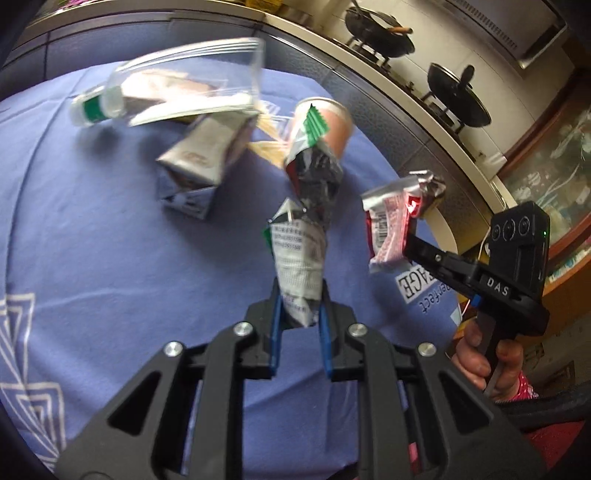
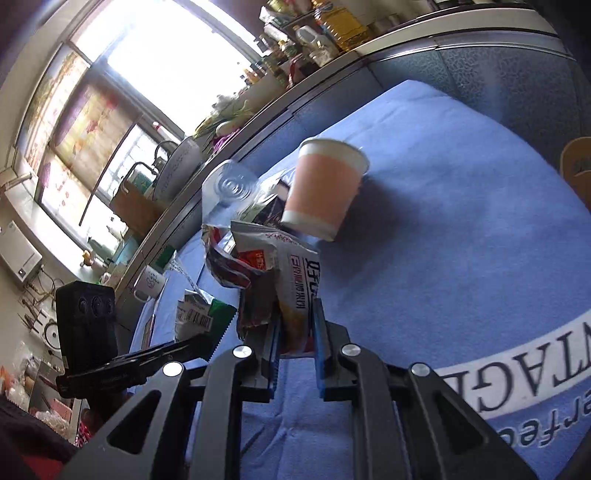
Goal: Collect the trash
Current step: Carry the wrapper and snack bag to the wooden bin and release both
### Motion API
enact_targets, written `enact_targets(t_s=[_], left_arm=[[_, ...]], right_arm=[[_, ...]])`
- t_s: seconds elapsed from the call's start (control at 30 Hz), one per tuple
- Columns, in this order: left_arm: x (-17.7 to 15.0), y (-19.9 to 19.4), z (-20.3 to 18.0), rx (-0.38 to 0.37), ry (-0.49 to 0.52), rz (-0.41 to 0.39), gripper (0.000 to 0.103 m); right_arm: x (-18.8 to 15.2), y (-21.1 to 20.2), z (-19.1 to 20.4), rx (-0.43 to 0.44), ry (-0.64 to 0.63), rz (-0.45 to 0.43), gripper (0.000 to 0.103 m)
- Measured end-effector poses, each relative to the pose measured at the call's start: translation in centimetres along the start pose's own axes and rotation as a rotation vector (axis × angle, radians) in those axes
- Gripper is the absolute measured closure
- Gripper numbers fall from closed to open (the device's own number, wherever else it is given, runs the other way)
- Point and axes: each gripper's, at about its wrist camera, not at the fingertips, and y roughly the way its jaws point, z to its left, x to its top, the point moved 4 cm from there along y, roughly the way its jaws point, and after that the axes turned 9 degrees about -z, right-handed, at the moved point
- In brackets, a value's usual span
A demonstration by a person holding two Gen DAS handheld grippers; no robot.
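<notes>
My left gripper (image 1: pixel 299 295) is shut on a black, white and green snack wrapper (image 1: pixel 301 258), which hangs above the blue tablecloth (image 1: pixel 92 240). To its right, my right gripper (image 1: pixel 412 243) is shut on a red and silver wrapper (image 1: pixel 391 225). The right wrist view shows this gripper (image 2: pixel 297 317) clamped on that crumpled red wrapper (image 2: pixel 291 280), with the left gripper (image 2: pixel 199 343) and its green-edged wrapper (image 2: pixel 199 314) at the left. Beyond them on the cloth are a pink paper cup (image 1: pixel 332 125) (image 2: pixel 321 188), a carton (image 1: pixel 199 162) and a clear plastic bottle (image 1: pixel 166 92) (image 2: pixel 232 188).
A person's hand (image 1: pixel 480 354) grips the right gripper's handle. Behind the table runs a counter with a wok (image 1: pixel 380 33) and a lidded pan (image 1: pixel 458 96) on a stove. A white mug (image 2: pixel 151 284) stands near the table's far edge. A window fills the upper left of the right wrist view.
</notes>
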Motion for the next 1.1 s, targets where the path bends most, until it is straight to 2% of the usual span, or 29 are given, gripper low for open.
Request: enact_targets(t_s=[0.17,0.3,0.47,0.6,0.73,0.77,0.8,0.83,0.87,0.9,0.93,0.97,1.1], left_arm=[[2.2,5.2,-6.4,-0.089,0.111,0.070,0.087],[4.0,10.4,-12.9,-0.170,0.226,0.130,0.087],[5.6,17.7,-20.2,-0.252,0.308,0.213,0.087],[5.3,22.8,-24.0,-0.259,0.331,0.283,0.087],[4.3,26.3,-25.8,-0.226,0.356,0.330,0.085],[4.0,26.8,-25.8,-0.207,0.361,0.337,0.082],[3.8,27.5,-25.9,-0.185,0.365,0.349,0.073],[3.6,28.1,-26.0,-0.162,0.364,0.359,0.068],[3.5,28.5,-25.9,-0.142,0.360,0.363,0.058],[3.5,28.8,-25.8,-0.129,0.354,0.361,0.050],[3.5,28.8,-25.8,-0.127,0.348,0.355,0.048],[3.5,28.7,-25.7,-0.135,0.341,0.348,0.047],[4.1,27.3,-25.1,-0.130,0.326,0.318,0.047]], right_arm=[[2.3,-4.9,-5.3,-0.091,0.067,-0.131,0.088],[3.8,-9.2,-10.6,-0.180,0.130,-0.236,0.088],[5.0,-13.5,-17.5,-0.310,0.205,-0.318,0.088],[5.1,-15.5,-22.4,-0.388,0.263,-0.328,0.088],[5.1,-15.3,-24.9,-0.433,0.287,-0.305,0.088],[5.1,-15.1,-25.3,-0.450,0.281,-0.291,0.087],[5.2,-14.7,-25.3,-0.474,0.269,-0.275,0.083],[5.2,-14.3,-25.3,-0.502,0.252,-0.259,0.080],[5.2,-14.2,-25.4,-0.525,0.234,-0.256,0.065],[5.2,-14.1,-25.3,-0.539,0.215,-0.266,0.040],[5.4,-13.9,-24.8,-0.555,0.189,-0.282,0.032],[5.5,-13.8,-24.3,-0.583,0.164,-0.292,0.028],[5.7,-14.2,-23.3,-0.575,0.124,-0.344,0.027]])
